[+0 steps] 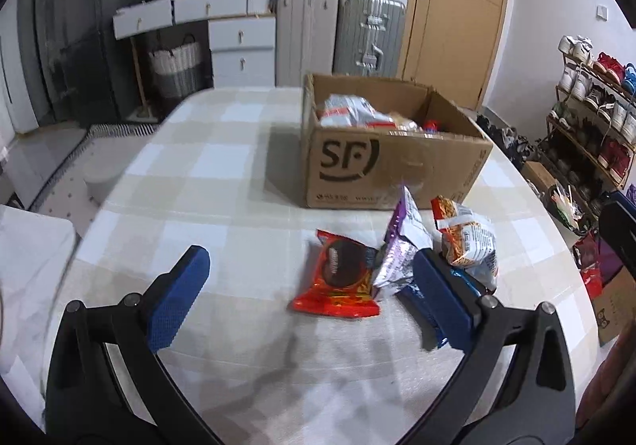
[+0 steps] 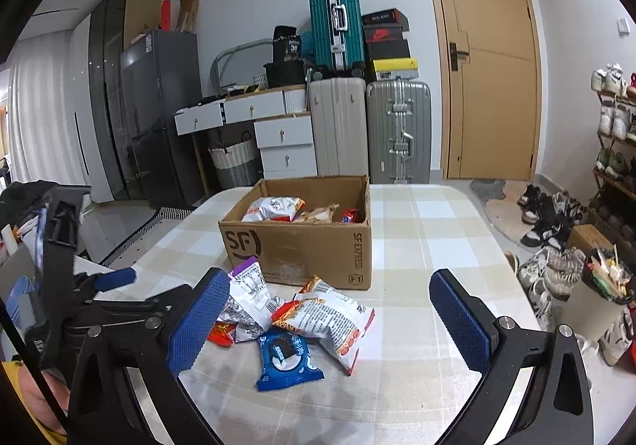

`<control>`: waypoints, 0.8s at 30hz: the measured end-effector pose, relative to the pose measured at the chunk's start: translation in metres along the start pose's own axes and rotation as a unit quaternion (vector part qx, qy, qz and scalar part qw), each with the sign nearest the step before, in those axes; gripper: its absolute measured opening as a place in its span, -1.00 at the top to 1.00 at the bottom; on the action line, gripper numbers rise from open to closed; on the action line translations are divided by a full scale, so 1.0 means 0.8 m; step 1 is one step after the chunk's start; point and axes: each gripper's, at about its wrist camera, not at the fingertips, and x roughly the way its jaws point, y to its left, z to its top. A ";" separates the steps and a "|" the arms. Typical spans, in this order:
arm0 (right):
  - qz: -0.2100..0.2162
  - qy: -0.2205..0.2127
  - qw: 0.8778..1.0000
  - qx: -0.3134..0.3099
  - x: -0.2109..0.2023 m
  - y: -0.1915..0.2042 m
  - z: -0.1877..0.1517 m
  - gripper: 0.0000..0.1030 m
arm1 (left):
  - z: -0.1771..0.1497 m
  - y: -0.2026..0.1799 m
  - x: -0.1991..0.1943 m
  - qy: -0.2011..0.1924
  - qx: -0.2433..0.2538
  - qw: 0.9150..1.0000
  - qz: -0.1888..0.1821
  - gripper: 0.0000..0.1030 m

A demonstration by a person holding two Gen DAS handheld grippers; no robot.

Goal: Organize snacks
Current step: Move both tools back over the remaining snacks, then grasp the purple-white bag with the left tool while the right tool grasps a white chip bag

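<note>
The left gripper (image 1: 306, 294) is hovering over the near part of the checked desk (image 1: 206, 182), its blue-padded fingers (image 1: 179, 298) standing wide apart and gripping nothing. The right gripper (image 2: 330, 321) is likewise hanging with fingers (image 2: 198, 321) spread and empty. Four loose snacks are lying in a heap just near of the SF cardboard box (image 2: 302, 246): a red chocolate-pie packet (image 1: 338, 282), a purple-and-silver packet (image 2: 250, 298), a white-and-orange noodle-snack bag (image 2: 334, 317) and a blue Oreo packet (image 2: 286, 357), overlapping one another. Inside the open box, several packets (image 2: 274, 208) are already sitting. Suitcases (image 2: 397, 131) are standing against the far wall.
</note>
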 end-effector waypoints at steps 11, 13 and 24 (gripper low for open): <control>0.020 0.041 0.998 0.043 0.035 -0.029 -0.003 -0.99 | 0.012 -0.047 0.073 0.030 0.018 0.999 -0.037 -0.98; 0.024 0.046 0.997 0.051 0.038 -0.034 -0.003 -0.99 | 0.016 -0.053 0.083 0.034 0.017 0.999 -0.039 -0.98; 0.023 0.067 0.995 0.074 0.044 -0.048 -0.007 -0.99 | 0.023 -0.052 0.118 0.075 -0.030 0.989 -0.120 0.32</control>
